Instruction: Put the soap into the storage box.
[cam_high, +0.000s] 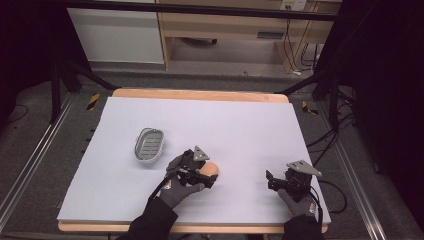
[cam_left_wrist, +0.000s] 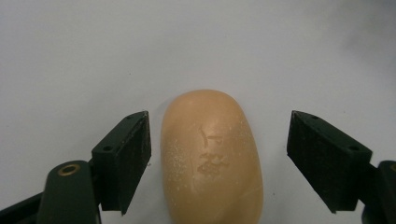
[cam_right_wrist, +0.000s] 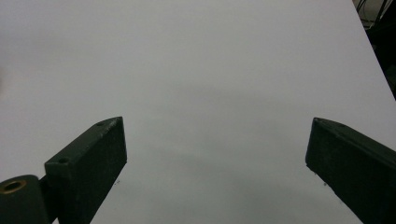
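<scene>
An oval tan bar of soap (cam_left_wrist: 211, 156) lies on the white table sheet, stamped with faint marks on top. My left gripper (cam_left_wrist: 219, 154) is open around it, one jaw on each side, neither pad touching. In the high view the soap (cam_high: 210, 168) shows just beyond the left gripper (cam_high: 207, 174) near the table's front middle. A grey slotted soap dish (cam_high: 149, 144) sits empty to the left and farther back. My right gripper (cam_high: 270, 180) rests open at the front right, and its view shows bare sheet between the jaws (cam_right_wrist: 217, 154).
The white sheet (cam_high: 240, 125) covers a wooden table with edges showing at the front and back. Black frame legs and cables stand on the floor at both sides. A wooden shelf unit stands behind the table.
</scene>
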